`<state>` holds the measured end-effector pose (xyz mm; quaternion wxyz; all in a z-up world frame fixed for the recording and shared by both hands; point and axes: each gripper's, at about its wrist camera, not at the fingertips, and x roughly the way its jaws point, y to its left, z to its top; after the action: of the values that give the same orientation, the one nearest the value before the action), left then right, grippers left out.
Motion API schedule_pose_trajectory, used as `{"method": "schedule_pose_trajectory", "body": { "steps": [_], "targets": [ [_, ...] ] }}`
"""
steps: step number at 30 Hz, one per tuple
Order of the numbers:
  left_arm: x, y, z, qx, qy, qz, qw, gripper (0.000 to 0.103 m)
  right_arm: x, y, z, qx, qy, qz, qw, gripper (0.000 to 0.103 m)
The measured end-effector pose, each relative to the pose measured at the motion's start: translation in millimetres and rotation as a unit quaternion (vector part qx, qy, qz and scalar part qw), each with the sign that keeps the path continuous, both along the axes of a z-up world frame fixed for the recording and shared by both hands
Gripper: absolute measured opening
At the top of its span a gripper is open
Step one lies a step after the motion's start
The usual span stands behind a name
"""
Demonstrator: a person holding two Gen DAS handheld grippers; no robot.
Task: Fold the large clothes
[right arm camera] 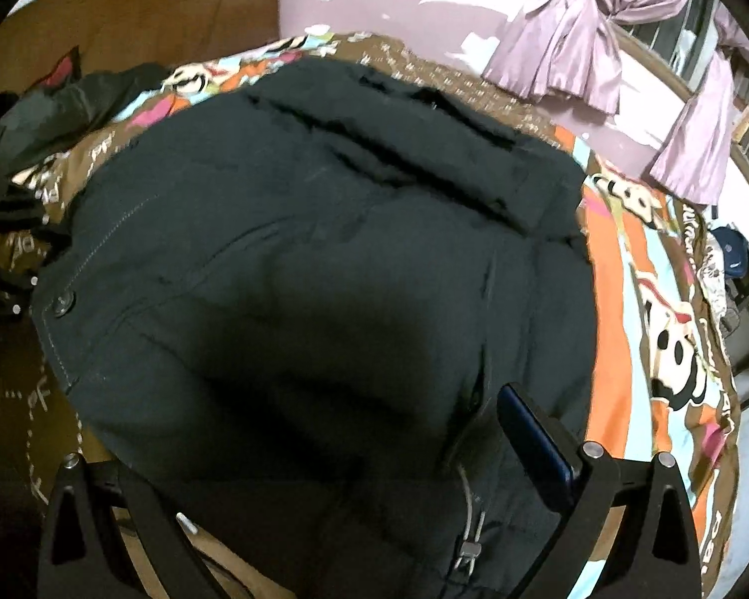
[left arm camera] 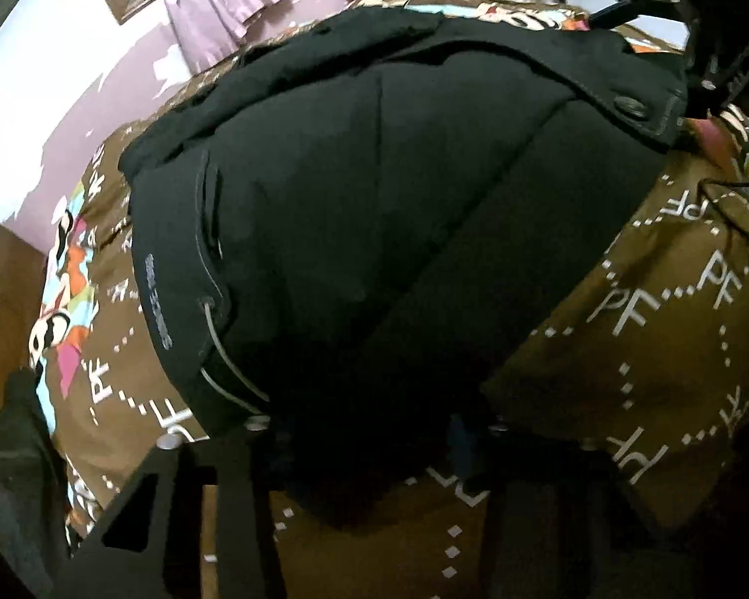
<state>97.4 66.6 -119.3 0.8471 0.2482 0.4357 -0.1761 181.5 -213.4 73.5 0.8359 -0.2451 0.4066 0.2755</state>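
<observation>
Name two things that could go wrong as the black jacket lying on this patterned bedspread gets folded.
1. The black jacket is thick and puffy, so a fold may spring back open rather than stay flat.
2. Its elastic drawcord with toggle hangs loose beside the right gripper and could snag on a finger.
3. The bedspread is soft and rumpled, and may bunch up and drag along with the jacket.

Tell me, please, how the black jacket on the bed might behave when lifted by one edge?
The jacket looks padded, so probably bulky yet fairly light. Its soft creases suggest it would sag and unfold. The drawcord would likely dangle.
</observation>
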Motion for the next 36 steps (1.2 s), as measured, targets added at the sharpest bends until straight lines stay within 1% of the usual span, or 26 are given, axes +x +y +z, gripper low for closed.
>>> {"method": "schedule_pose_trajectory", "body": {
  "steps": [1,2,3,6,9,14,15,18,21,23,25,26,27,30,31,32,33,34,35,36],
  "targets": [
    [1,-2,6,-0.001,-0.005,-0.008,1.0000,0.026,1,-1,6,0.004,-0.010,-0.002,1.000,0.102],
    [1,-4,11,-0.002,-0.010,-0.013,0.9999,0.019,3,-1,10,0.008,-0.017,-0.004,1.000,0.102],
    [2,-5,20,-0.007,-0.021,-0.019,0.9996,0.015,5,-1,15,0.011,-0.022,-0.008,1.000,0.102],
    [6,-7,37,-0.022,-0.034,-0.025,0.9989,0.010,17,-6,29,0.035,-0.022,-0.030,0.999,0.102],
    [8,-12,50,-0.024,-0.050,-0.039,0.9977,0.009,28,-13,42,0.062,-0.021,-0.051,0.997,0.102],
    [14,-17,83,-0.054,-0.077,-0.016,0.9955,0.007,35,-14,54,0.068,-0.039,-0.066,0.995,0.102],
    [18,-17,91,-0.055,-0.084,-0.013,0.9949,0.007,36,-14,54,0.066,-0.040,-0.068,0.995,0.102],
    [33,-23,114,-0.042,-0.108,-0.010,0.9932,0.007,34,-15,49,0.070,-0.026,-0.064,0.995,0.102],
    [47,-24,136,-0.047,-0.128,0.004,0.9907,0.006,25,-10,40,0.059,-0.017,-0.039,0.997,0.102],
    [55,-28,148,-0.046,-0.137,0.011,0.9894,0.006,17,-4,29,0.041,-0.011,-0.016,0.999,0.102],
    [68,-31,157,-0.045,-0.130,0.021,0.9902,0.006,8,4,17,0.007,-0.009,0.006,1.000,0.102],
    [71,-33,160,-0.050,-0.125,0.028,0.9906,0.006,2,9,7,-0.020,-0.008,0.023,0.999,0.102],
    [75,-34,162,-0.054,-0.120,0.033,0.9908,0.006,-1,11,1,-0.032,-0.006,0.032,0.999,0.102],
    [83,-38,167,-0.060,-0.115,0.043,0.9906,0.006,-13,16,-19,-0.081,-0.006,0.060,0.995,0.102],
    [84,-38,168,-0.061,-0.115,0.044,0.9905,0.006,-17,17,-24,-0.102,-0.016,0.067,0.992,0.098],
    [84,-38,169,-0.062,-0.114,0.045,0.9905,0.006,-19,15,-26,-0.110,-0.026,0.069,0.991,0.084],
    [84,-37,170,-0.064,-0.113,0.046,0.9904,0.006,-19,14,-25,-0.121,-0.043,0.064,0.990,0.076],
    [83,-37,171,-0.066,-0.113,0.047,0.9903,0.006,-16,12,-22,-0.126,-0.057,0.055,0.989,0.058],
    [83,-37,171,-0.066,-0.113,0.048,0.9903,0.006,-12,9,-18,-0.121,-0.060,0.049,0.990,0.049],
    [81,-35,171,-0.067,-0.112,0.048,0.9903,0.006,-6,4,-9,-0.102,-0.057,0.041,0.992,0.046]
  ]
}}
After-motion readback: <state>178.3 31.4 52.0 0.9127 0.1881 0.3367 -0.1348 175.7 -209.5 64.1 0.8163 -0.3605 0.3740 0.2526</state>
